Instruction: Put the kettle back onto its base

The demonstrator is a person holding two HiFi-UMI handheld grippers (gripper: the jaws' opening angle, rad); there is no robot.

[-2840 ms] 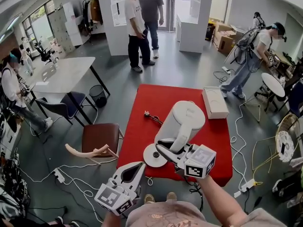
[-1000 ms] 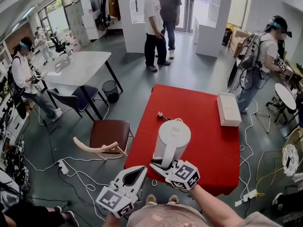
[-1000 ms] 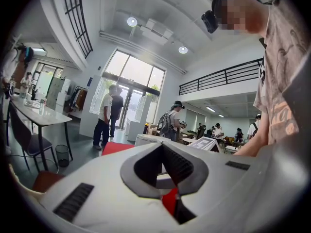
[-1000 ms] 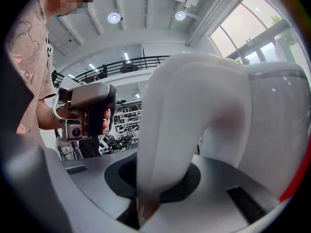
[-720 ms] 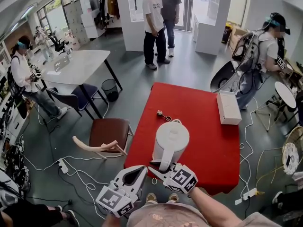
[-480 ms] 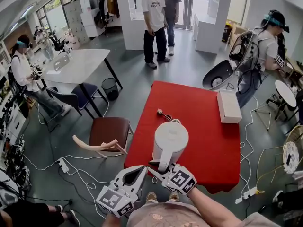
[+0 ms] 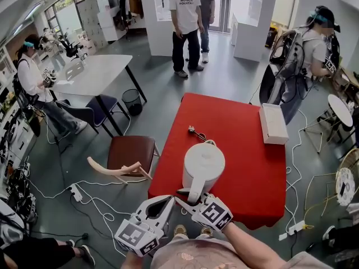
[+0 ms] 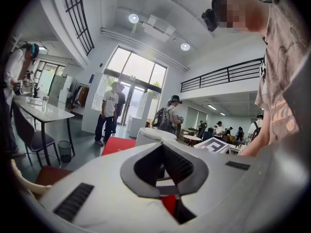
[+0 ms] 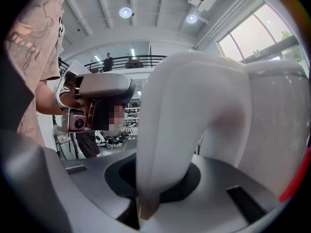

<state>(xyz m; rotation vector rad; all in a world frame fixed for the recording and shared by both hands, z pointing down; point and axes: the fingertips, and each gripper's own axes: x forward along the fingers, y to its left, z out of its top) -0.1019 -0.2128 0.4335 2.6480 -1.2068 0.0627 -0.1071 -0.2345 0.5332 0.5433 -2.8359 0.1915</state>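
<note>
Head view: upright white kettle [image 7: 203,170].

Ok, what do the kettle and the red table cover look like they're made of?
Kettle: likely plastic, smooth matte white. Its soft, even sheen in the right gripper view suggests a moulded shell.
Table cover: seems red cloth, matte with no glare; the weave is too small to tell.

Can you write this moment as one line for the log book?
right tool: shut on kettle handle | kettle: upright on red table | base: not in sight | left tool: shut, empty
</note>
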